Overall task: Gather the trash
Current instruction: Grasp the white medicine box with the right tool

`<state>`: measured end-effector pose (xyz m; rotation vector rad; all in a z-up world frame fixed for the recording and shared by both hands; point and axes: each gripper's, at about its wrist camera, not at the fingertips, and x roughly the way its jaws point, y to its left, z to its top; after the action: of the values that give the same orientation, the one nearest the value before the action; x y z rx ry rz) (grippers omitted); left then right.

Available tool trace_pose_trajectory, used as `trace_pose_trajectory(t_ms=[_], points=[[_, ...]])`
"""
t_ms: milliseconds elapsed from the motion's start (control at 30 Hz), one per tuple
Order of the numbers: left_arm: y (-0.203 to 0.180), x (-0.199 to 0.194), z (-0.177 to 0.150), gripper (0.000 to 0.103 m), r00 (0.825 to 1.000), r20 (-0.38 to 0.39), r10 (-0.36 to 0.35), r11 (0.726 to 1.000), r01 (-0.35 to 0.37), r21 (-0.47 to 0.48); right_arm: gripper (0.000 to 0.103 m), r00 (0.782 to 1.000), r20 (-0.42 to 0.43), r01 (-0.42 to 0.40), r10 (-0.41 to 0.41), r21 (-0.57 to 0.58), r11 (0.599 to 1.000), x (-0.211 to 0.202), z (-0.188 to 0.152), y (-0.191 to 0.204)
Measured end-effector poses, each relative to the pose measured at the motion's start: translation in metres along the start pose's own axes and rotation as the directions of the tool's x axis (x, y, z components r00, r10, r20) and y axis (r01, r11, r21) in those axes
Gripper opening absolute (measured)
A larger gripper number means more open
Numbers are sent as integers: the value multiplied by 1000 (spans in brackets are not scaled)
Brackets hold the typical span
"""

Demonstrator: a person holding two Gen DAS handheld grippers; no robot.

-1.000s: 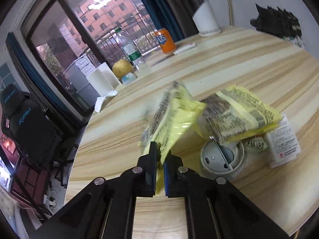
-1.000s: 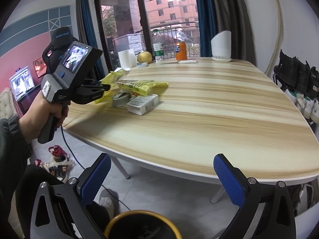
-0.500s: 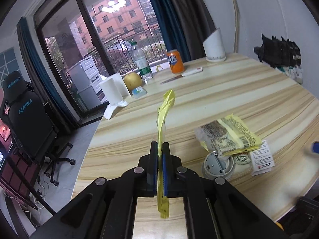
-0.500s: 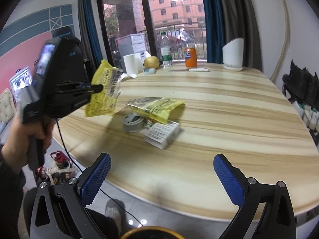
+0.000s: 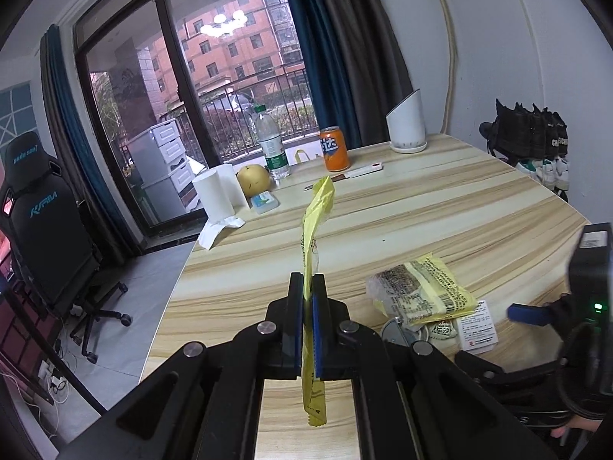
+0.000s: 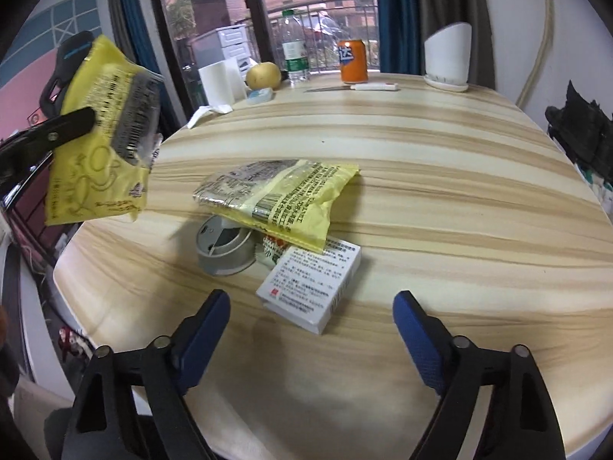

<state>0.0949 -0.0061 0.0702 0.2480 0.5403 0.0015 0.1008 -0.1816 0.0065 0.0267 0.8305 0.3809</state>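
My left gripper (image 5: 306, 291) is shut on a yellow snack wrapper (image 5: 316, 226) and holds it edge-on in the air above the table's left end; the wrapper shows flat in the right wrist view (image 6: 101, 130). A second yellow wrapper (image 6: 283, 191) lies on the table over a grey round lid (image 6: 224, 247) and a small sachet (image 6: 274, 249). A white cardboard box (image 6: 312, 285) lies beside them. My right gripper (image 6: 310, 322) is open and empty, just in front of the white box.
The wooden table (image 6: 440, 161) carries an orange soda can (image 6: 354, 61), a water bottle (image 6: 295, 51), a pear (image 6: 262, 74), a paper roll (image 6: 218, 80), a knife (image 6: 356, 87) and a white cone-shaped holder (image 6: 448, 57) at its far end. An office chair (image 5: 46, 226) stands left.
My left gripper has lifted the yellow wrapper off the pile and up above the table's left end. My right gripper has come forward over the table edge toward the white box.
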Motion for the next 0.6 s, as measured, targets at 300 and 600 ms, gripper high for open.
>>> trace_pose_trajectory(t_ms=[300,600], points=[[-3,-5,-3,0,1000,12,-18,1000,18,6,54,996,-13,86,-86,13,996,17,8,9],[0,-20,-2,0,998,42,-47,999,47,-10,40,996,31,81,-83,41,996,-4,6,-4]])
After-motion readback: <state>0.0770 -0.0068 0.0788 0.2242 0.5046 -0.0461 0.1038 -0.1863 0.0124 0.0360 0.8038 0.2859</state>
